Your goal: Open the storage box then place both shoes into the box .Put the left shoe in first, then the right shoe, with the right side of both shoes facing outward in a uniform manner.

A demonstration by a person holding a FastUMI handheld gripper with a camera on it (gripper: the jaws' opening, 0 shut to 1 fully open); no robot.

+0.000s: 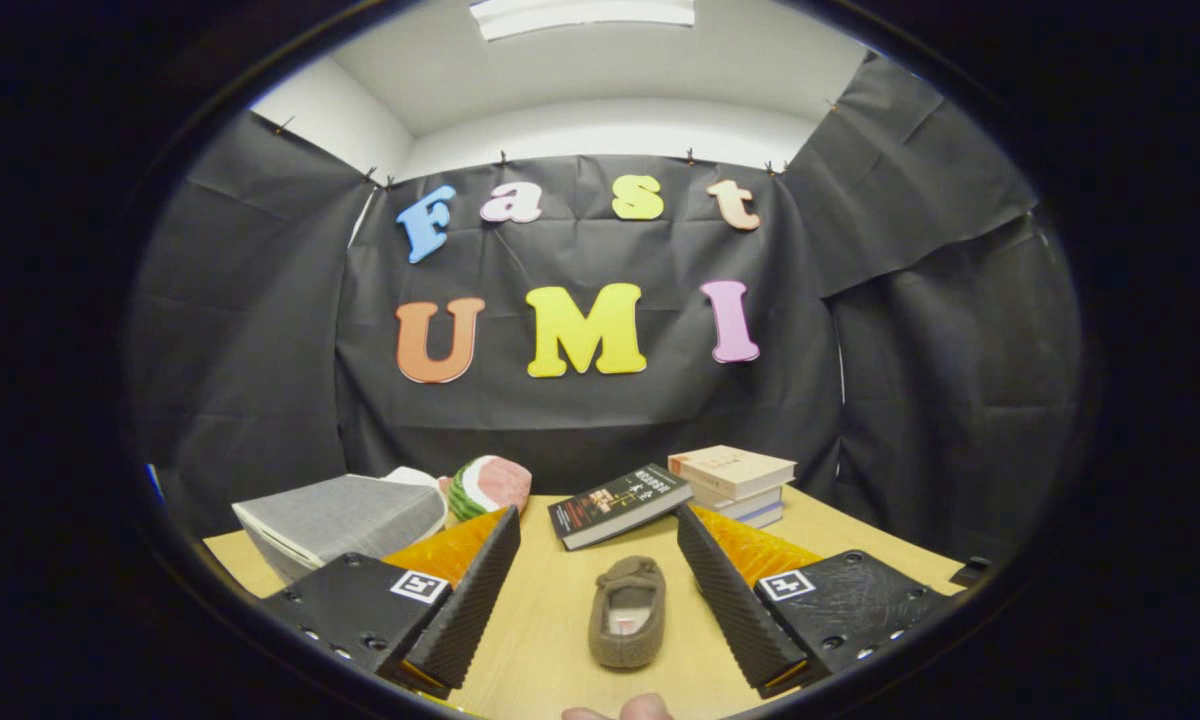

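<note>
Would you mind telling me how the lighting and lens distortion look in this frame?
Gripper view: strong fisheye bending of the table edges; a ceiling light glares overhead; the slipper between the open gripper jaws is evenly lit and sharp, with soft shadow.

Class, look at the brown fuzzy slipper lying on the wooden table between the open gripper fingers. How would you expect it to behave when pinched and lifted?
The brown fuzzy slipper looks soft-walled, so it would probably squash and sag rather than stay stiff. Its plush surface likely grips well. It lies flat on the wooden table between the gripper's open fingers, so rolling seems unlikely.
</note>
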